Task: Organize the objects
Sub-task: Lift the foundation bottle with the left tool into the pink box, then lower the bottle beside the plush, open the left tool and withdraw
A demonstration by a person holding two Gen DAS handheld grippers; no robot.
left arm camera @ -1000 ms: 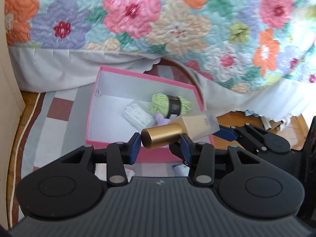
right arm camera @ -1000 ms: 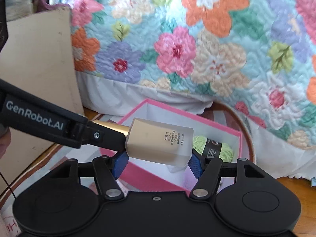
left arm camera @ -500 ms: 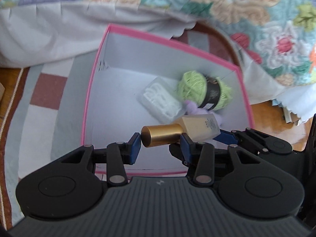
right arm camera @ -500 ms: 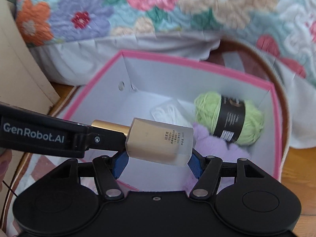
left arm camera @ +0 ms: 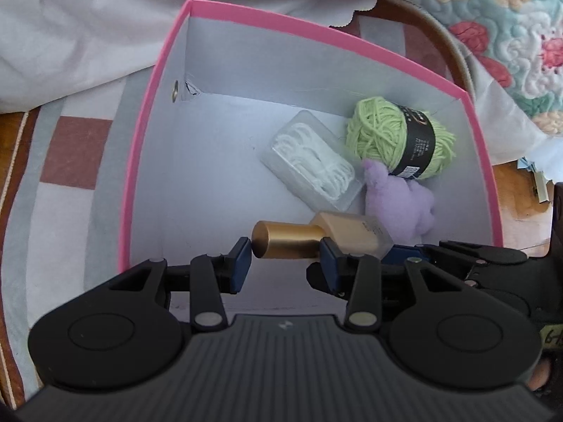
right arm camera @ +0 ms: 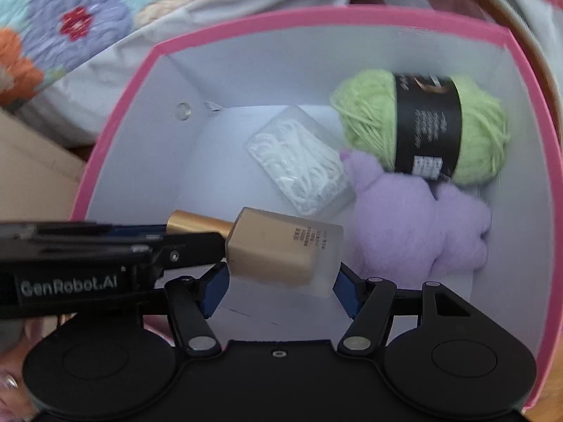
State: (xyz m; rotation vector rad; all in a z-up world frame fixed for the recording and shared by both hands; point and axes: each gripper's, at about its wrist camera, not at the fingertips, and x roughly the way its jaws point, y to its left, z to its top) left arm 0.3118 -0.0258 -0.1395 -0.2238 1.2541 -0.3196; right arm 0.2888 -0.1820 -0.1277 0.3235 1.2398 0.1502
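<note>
Both grippers point steeply down, side by side. The left gripper point(left arm camera: 285, 258) clamps the gold cap of a bottle point(right arm camera: 285, 251); the right gripper point(right arm camera: 281, 277) clamps its body, jaws set wider than the left's.

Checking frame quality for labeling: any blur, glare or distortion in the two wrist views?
Left wrist: sharp, box rim bowed by fisheye, bright patch on the box floor, no harsh glare. Right wrist: motion blur, yarn label text smeared, quilt soft; bottle between the fingers stays fairly crisp.
</note>
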